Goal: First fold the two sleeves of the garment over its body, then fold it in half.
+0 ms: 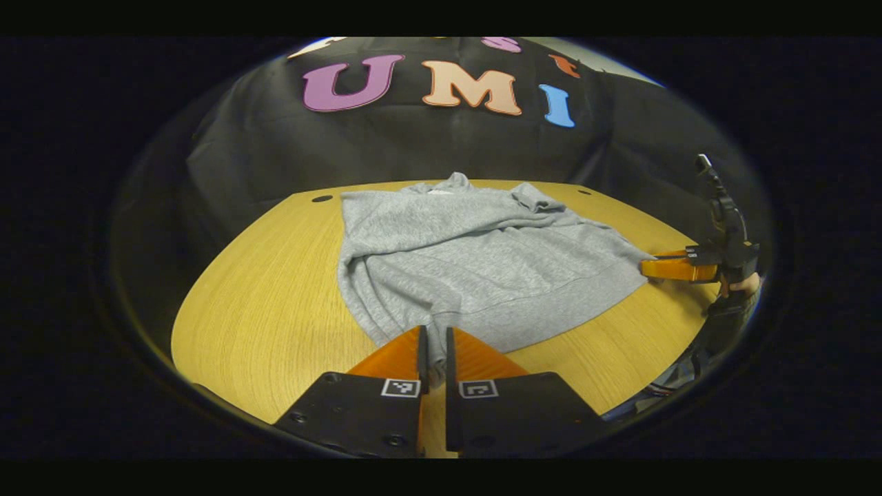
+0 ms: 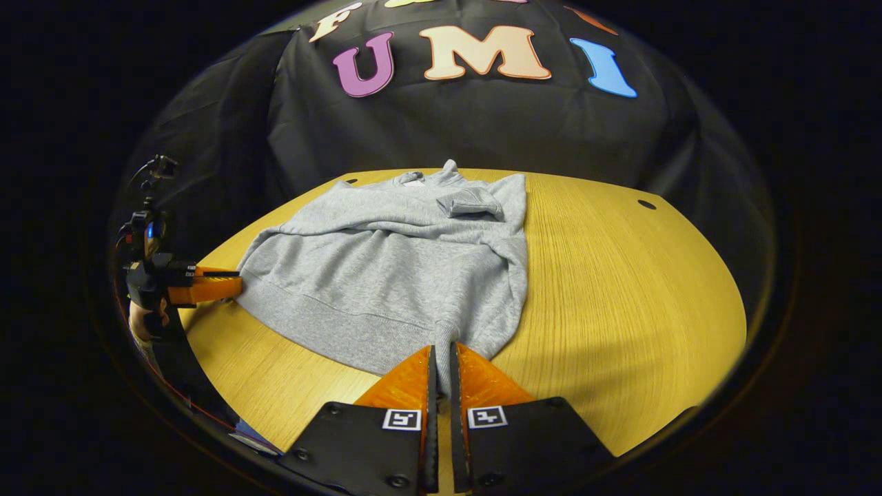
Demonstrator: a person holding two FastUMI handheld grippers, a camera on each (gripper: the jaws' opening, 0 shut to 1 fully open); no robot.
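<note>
Grey sweatshirt (image 1: 475, 265) lies flat on the round wooden surface (image 1: 262, 317), both sleeves already folded in over the body, one cuff (image 2: 470, 203) resting up near the collar. Left claw (image 1: 434, 344) sits at the near hem corner, fingers drawn together with a pinch of hem fabric between them; in the right gripper view it shows far left, held by a hand (image 2: 141, 318) at the hem's other corner. Right claw (image 2: 441, 358) likewise clamped on the hem at its own corner, low on the surface.
</note>
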